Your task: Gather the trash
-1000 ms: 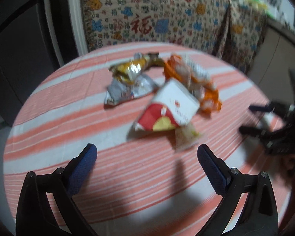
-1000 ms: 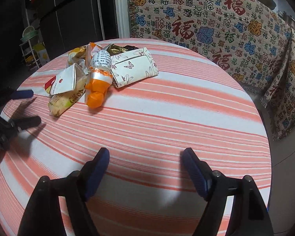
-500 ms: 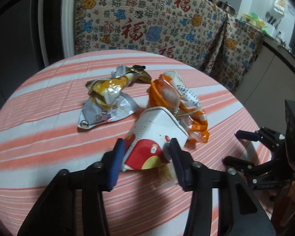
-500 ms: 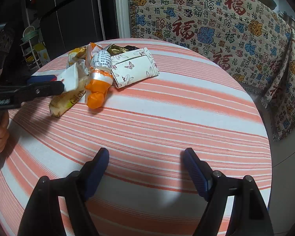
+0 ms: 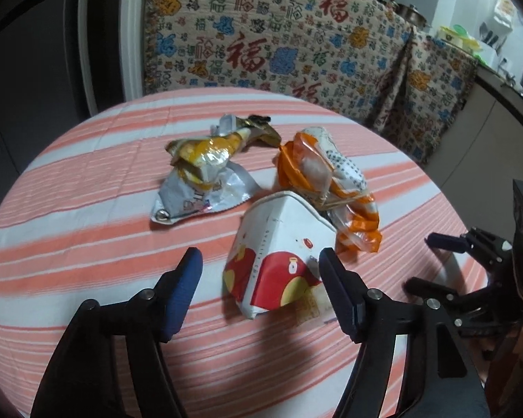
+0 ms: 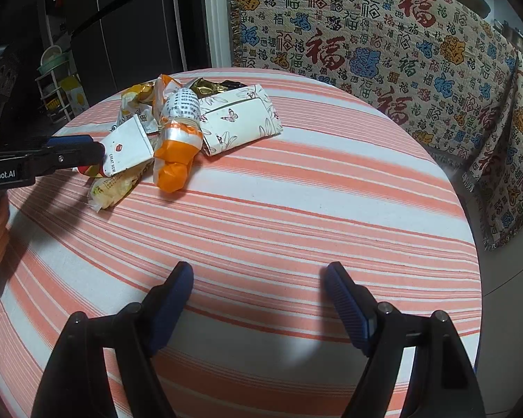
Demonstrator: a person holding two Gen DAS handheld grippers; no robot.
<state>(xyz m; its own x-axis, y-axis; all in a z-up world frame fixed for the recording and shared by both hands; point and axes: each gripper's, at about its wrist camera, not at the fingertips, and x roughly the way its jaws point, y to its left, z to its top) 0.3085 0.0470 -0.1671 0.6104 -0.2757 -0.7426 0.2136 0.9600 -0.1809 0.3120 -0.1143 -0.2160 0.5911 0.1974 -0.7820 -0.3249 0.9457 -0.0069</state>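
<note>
A pile of trash lies on the round striped table (image 5: 69,244). A white and red paper carton (image 5: 279,261) lies nearest, between the open fingers of my left gripper (image 5: 261,271); its right finger is close against the carton. Behind it are an orange and white plastic wrapper (image 5: 327,181) and a silver and yellow foil bag (image 5: 202,181). In the right wrist view the carton (image 6: 129,146), orange wrapper (image 6: 177,139), a pale yellow snack packet (image 6: 115,188) and a white butterfly-print pack (image 6: 240,122) show at the far left. My right gripper (image 6: 258,299) is open and empty above bare tablecloth.
A patterned blanket (image 5: 296,45) hangs over furniture behind the table. A dark fridge (image 6: 122,28) and a small rack (image 6: 59,80) stand at the far left. The right gripper also shows in the left wrist view (image 5: 432,261).
My left gripper moved forward to the carton, narrowed around it half a second ago, and now stands wider again. The right gripper has not moved.
</note>
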